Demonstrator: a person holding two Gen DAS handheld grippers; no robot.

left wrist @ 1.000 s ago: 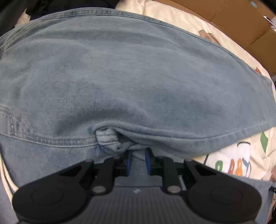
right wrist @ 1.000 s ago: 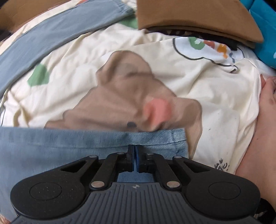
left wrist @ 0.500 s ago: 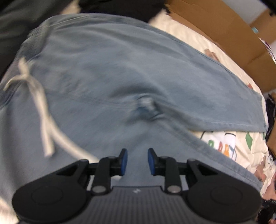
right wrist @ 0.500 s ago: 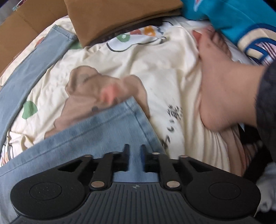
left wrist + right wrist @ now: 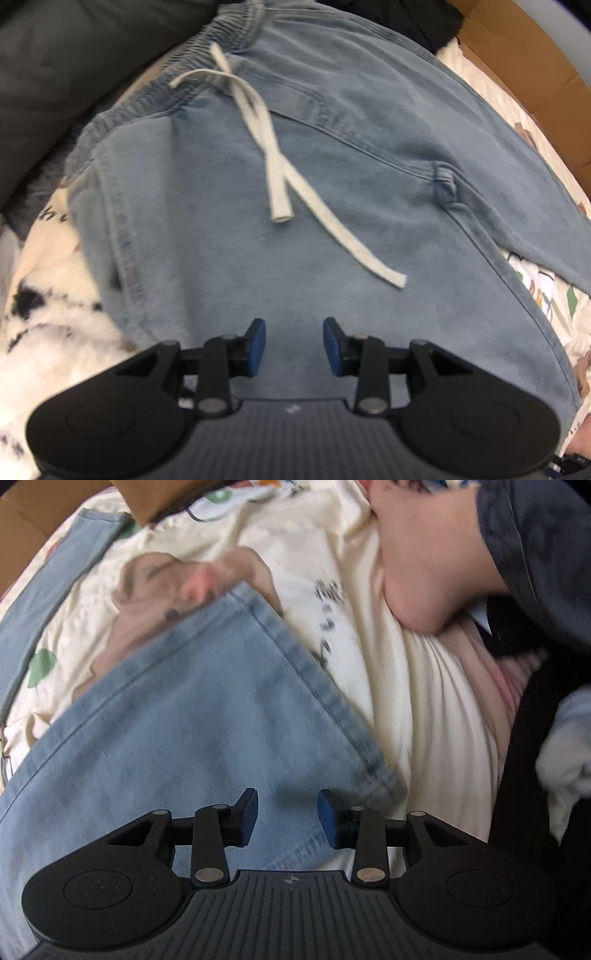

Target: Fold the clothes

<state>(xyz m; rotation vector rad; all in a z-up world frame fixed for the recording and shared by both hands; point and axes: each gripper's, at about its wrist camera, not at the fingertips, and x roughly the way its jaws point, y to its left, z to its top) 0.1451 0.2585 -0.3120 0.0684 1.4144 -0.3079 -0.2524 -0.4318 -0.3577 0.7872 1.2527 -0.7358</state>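
Observation:
Light blue denim trousers (image 5: 362, 155) lie spread on a cream printed bedsheet (image 5: 369, 590). Their elastic waistband (image 5: 207, 48) is at the top left of the left wrist view, and a white drawstring (image 5: 280, 184) trails down the front. My left gripper (image 5: 294, 347) hovers open over the upper leg, holding nothing. In the right wrist view one trouser leg (image 5: 192, 716) ends at its hem (image 5: 332, 701), and the other leg (image 5: 48, 572) runs along the far left. My right gripper (image 5: 288, 819) is open above the hem corner, with nothing between its fingers.
A person's bare foot (image 5: 424, 572) and dark trouser cuff (image 5: 535, 554) rest on the sheet at the upper right. Brown cardboard (image 5: 524, 55) lines the far side. A dark grey cushion (image 5: 74, 55) and a white fluffy blanket (image 5: 48, 332) lie to the left.
Both grippers have let go of the denim and opened. They have pulled back, so the waistband with its drawstring and the hem now lie flat in view.

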